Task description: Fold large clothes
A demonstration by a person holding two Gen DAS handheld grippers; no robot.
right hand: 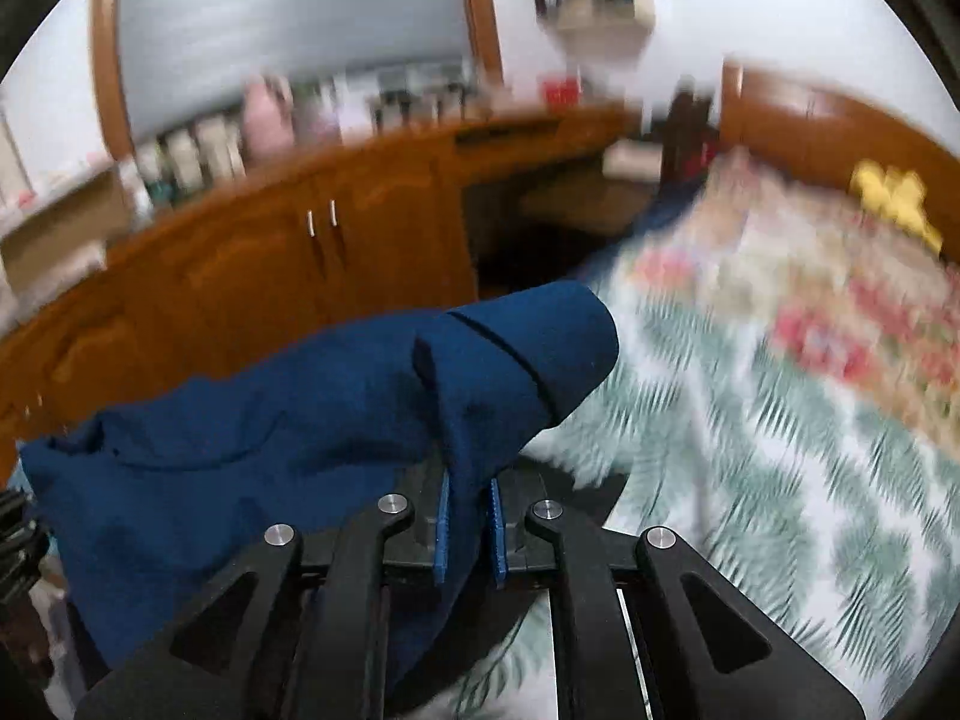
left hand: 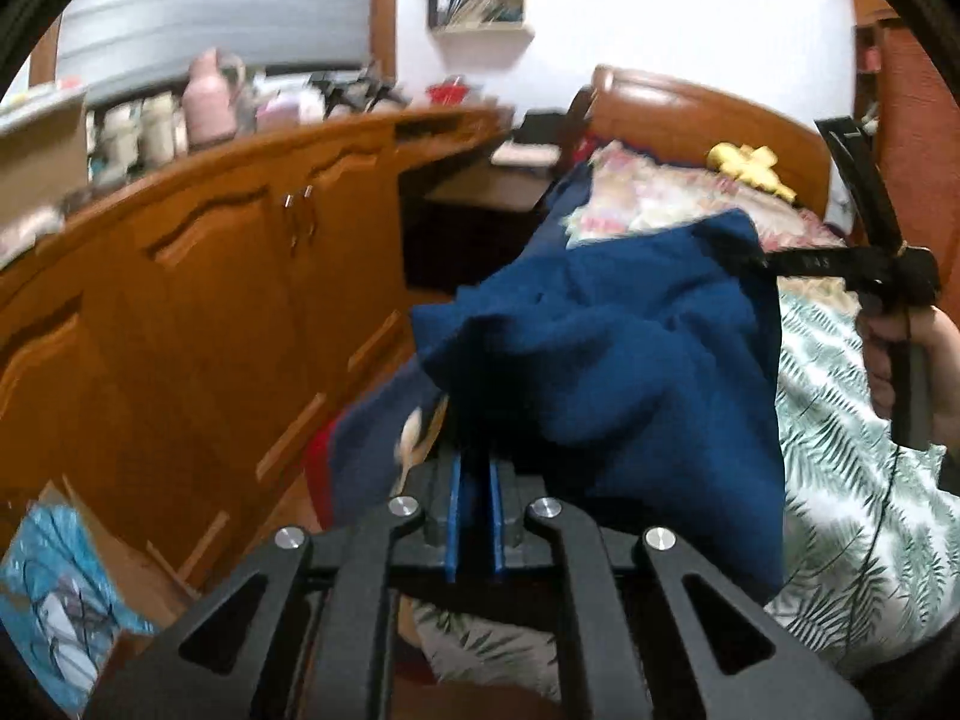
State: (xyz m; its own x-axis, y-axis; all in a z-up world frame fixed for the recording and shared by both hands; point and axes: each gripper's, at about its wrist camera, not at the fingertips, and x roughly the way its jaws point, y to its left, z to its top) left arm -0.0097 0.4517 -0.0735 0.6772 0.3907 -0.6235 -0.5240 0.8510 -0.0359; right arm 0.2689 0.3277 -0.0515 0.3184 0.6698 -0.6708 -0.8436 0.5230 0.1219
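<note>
A large dark blue garment (left hand: 612,354) hangs in the air above the bed, stretched between both grippers. My left gripper (left hand: 474,468) is shut on one part of it; the cloth covers the fingertips. My right gripper (right hand: 471,480) is shut on another part, and a blue fold (right hand: 516,354) sticks up past its fingers. In the left wrist view the right gripper (left hand: 750,261) shows at the right, pinching the garment's far corner, with the person's hand (left hand: 900,360) on its handle.
The bed (right hand: 750,450) with a green leaf-print sheet lies below and to the right, with a floral quilt (right hand: 810,288) and a wooden headboard (left hand: 690,108) further back. A long wooden cabinet (left hand: 210,276) with cluttered top runs along the left. A cardboard box (left hand: 72,588) stands on the floor.
</note>
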